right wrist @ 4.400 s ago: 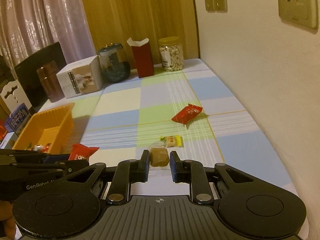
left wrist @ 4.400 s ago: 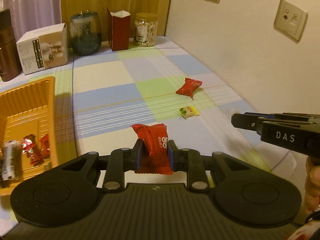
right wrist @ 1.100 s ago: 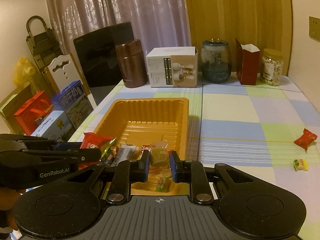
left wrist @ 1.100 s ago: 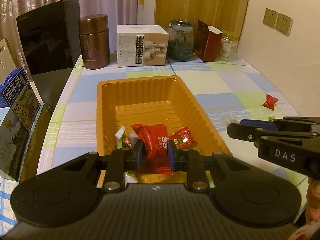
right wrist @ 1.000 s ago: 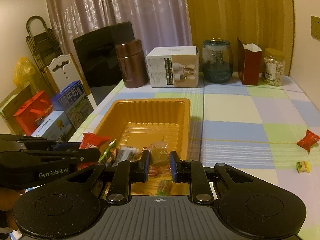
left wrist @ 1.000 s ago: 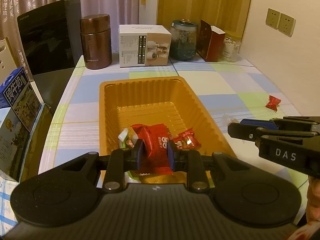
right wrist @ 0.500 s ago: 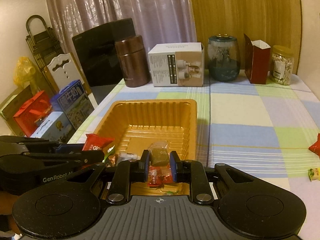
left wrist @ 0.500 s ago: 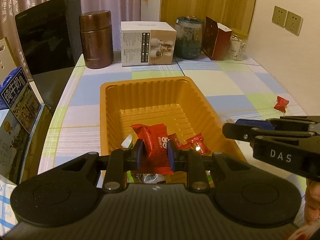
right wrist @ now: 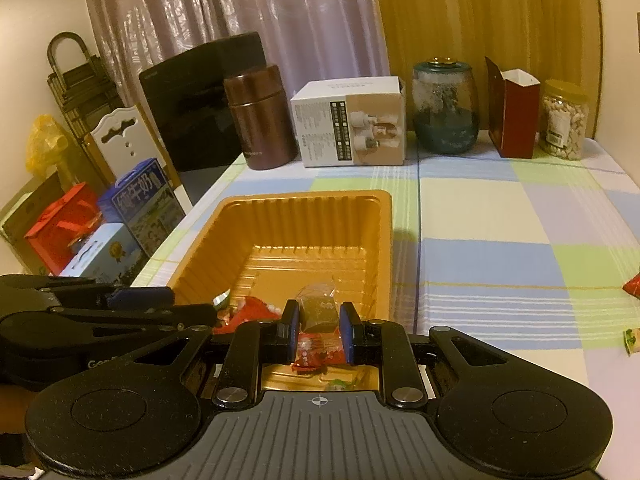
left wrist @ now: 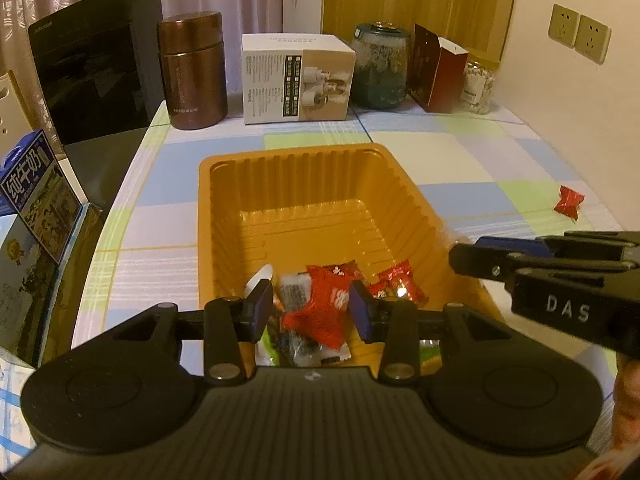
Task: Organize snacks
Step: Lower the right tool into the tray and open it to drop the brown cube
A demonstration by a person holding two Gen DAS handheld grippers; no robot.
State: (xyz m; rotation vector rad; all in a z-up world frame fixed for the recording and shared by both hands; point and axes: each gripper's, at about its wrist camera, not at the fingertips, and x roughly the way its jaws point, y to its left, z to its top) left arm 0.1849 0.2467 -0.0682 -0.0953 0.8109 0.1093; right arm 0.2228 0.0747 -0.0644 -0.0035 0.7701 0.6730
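My left tool (left wrist: 312,308) sits low centre of its view, jaws wide apart, nothing gripped; the red snack pack (left wrist: 326,308) lies loose between them in the orange tray (left wrist: 304,184) w/ other wrapped sweets. My right tool (right wrist: 319,330) is narrow, clamped on a brown sweet (right wrist: 318,312) over the tray's near end. Table (right wrist: 480,216) wears a checked cloth, pastel blue/green/cream. Along its far edge: brown canister (right wrist: 260,120), white box (right wrist: 352,124), glass jar (right wrist: 445,106), red carton (right wrist: 514,112), nut jar (right wrist: 564,120). One red sweet (left wrist: 569,201) lies on the cloth at right of left view, well apart from tray. Curtains behind; wall sockets (left wrist: 580,36) upper right.
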